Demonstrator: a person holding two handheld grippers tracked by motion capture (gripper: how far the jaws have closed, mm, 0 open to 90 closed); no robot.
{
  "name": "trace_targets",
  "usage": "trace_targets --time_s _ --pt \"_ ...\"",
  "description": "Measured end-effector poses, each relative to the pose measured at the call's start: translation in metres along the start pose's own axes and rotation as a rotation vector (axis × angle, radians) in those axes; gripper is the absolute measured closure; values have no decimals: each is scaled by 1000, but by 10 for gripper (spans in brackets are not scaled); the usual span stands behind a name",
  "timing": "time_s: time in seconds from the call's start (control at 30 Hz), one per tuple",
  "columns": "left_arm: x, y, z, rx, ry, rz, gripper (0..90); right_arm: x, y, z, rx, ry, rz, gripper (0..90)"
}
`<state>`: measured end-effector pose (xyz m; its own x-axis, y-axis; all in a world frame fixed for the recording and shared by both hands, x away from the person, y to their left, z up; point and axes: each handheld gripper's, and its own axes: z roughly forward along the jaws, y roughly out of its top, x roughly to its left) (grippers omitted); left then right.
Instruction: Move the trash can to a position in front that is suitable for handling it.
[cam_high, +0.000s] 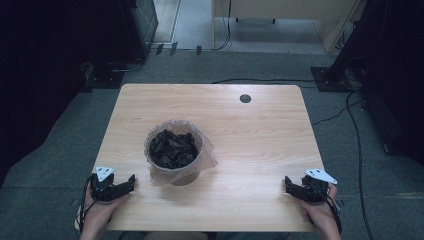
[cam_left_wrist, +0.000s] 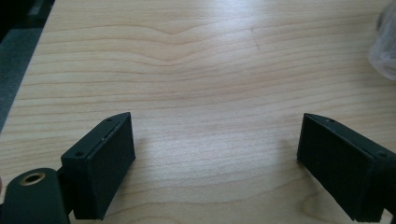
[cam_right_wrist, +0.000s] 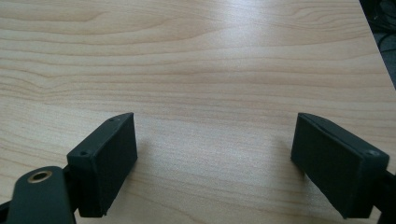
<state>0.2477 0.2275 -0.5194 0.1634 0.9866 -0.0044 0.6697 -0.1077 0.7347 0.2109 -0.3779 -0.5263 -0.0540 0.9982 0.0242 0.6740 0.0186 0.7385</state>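
Note:
A small bin lined with a clear plastic bag (cam_high: 176, 150) stands near the middle of the wooden table (cam_high: 250, 135), full of crumpled black material. My left gripper (cam_high: 122, 186) rests at the table's front left corner, to the left of the bin, open with only bare wood between its jaws (cam_left_wrist: 215, 149). At the front right corner my right gripper (cam_high: 295, 187) is open too, jaws wide over bare wood (cam_right_wrist: 215, 149). An edge of the clear bag (cam_left_wrist: 385, 42) shows at the right of the left gripper view.
A round cable hole (cam_high: 245, 98) sits in the table near its far edge. Cables (cam_high: 350, 110) trail over the grey carpet around the table. Dark equipment stands at both sides and a pale cabinet (cam_high: 280, 12) at the back.

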Motion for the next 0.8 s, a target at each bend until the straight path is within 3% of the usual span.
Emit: trace_targets --time_s 0.13,0.23,0.4,0.57,0.63,0.8 --pt "-2 0 0 -1 8 3 112 1 0 0 2 13 -11 138" --pt "-1 1 0 -14 24 -13 163 1 0 0 3 17 -13 138" --pt "1 3 -3 -49 12 -109 414 1 0 0 4 18 -15 138" --pt "-12 16 -12 -121 12 -141 472 2 1 1 2 15 -11 140" --pt "-18 24 -15 -152 -7 -156 510 2 1 1 2 15 -11 141" --pt "-39 40 -16 -190 -41 -141 549 2 1 1 2 14 -10 142"
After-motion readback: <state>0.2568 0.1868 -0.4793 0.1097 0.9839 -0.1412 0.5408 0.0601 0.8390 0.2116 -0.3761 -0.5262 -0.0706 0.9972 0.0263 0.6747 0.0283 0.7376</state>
